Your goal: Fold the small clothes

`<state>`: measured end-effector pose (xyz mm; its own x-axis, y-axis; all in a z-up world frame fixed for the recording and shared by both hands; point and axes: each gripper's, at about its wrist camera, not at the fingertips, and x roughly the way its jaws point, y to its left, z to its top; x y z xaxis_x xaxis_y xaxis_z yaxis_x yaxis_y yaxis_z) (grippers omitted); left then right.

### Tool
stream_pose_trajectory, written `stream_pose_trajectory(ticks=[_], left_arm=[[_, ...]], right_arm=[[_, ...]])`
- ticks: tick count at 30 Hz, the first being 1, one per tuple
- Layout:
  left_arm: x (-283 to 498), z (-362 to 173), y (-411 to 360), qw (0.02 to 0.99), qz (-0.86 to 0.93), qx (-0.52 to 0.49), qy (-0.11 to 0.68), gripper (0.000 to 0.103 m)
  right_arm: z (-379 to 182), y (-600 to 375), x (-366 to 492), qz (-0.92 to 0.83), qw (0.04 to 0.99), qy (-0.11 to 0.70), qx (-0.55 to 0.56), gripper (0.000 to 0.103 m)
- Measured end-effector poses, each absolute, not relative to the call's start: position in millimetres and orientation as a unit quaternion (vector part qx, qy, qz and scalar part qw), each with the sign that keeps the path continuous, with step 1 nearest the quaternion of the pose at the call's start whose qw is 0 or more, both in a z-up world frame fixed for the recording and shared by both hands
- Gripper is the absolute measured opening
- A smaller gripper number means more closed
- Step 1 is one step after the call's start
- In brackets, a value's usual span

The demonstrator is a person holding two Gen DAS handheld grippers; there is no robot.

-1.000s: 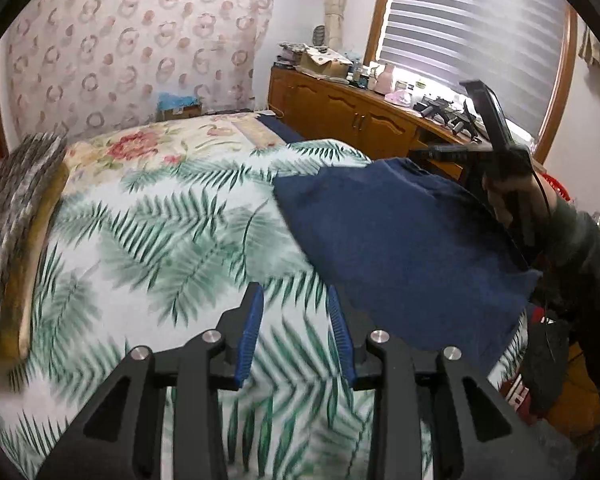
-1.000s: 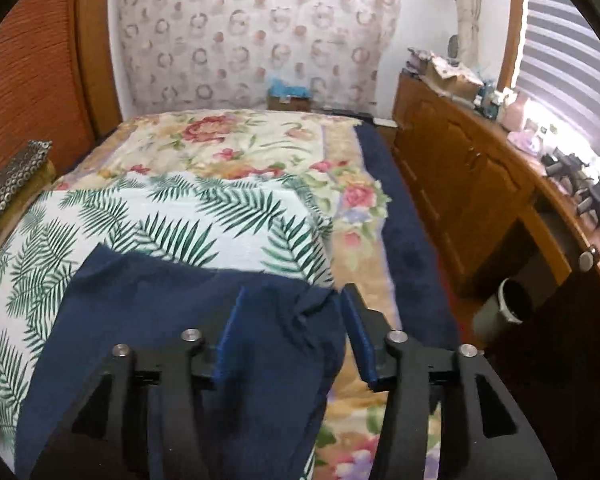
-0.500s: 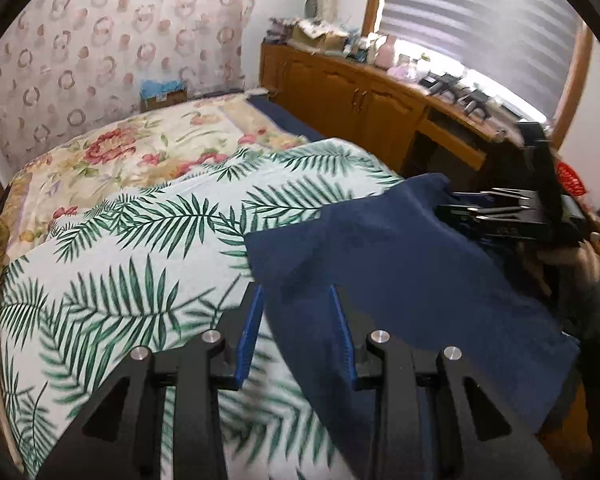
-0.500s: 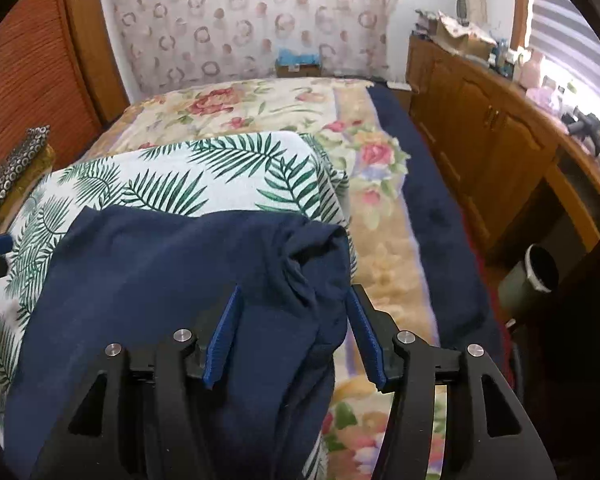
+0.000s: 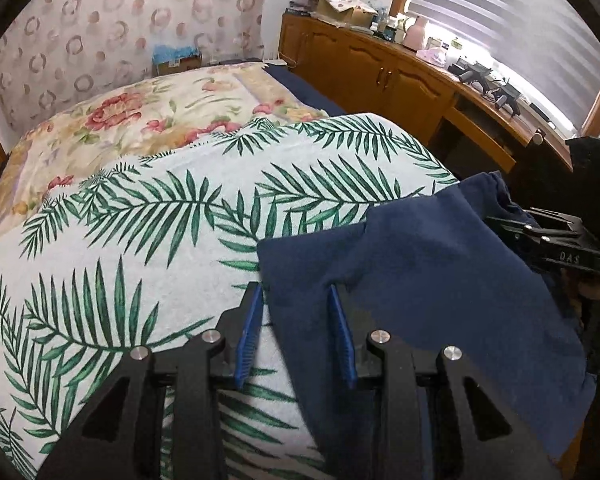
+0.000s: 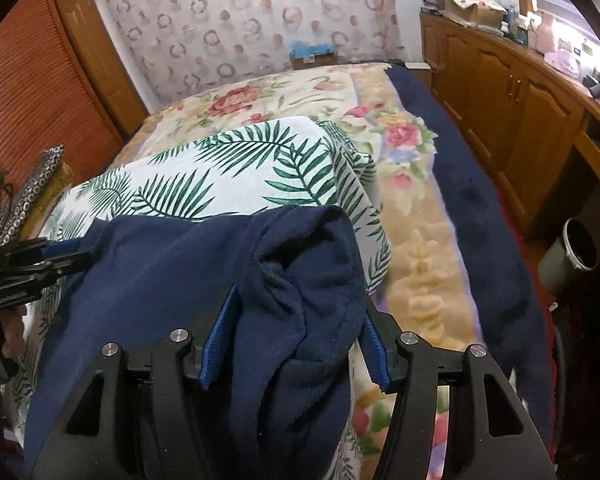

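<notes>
Navy garment (image 6: pixel 204 264) lies on the palm-leaf cover (image 5: pixel 148 216) over the bed, its near edge cut off; the left gripper (image 5: pixel 296 332) straddles its corner unclenched, and the right gripper (image 6: pixel 296 340) is closing around its bunched end.

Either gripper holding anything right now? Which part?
Right gripper, jaws closing, straddles the navy garment at its bunched right edge. Left gripper straddles its left corner; grip cannot be told.
</notes>
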<state>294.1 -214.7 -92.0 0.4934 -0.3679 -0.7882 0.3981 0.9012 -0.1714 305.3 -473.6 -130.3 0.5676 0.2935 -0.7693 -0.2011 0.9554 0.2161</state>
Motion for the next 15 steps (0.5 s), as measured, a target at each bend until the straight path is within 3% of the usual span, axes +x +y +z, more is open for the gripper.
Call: stream_pose_trajectory(ticks=[6,10,13,15], left_arm=[[298,-91,-216,0.863,-0.23,0.008,0.449,0.032],[291,-87,-217,0.866,-0.247,0.013,0.435,0.006],[281,-72,-215,0.874,-0.259,0.006,0.41,0.003],[271,-56,-215,0.882,-0.266,0.0,0.388,0.003]], right_arm=[[-129,-467,302,0.141,0.888,0.438,0.025,0.042],[-126,-467,295,0.135,0.897,0.421,0.01,0.03],[-121,-466,287,0.149,0.902,0.404,0.001,0.014],[-118,-460,281,0.156,0.905,0.397,-0.017,0.012]])
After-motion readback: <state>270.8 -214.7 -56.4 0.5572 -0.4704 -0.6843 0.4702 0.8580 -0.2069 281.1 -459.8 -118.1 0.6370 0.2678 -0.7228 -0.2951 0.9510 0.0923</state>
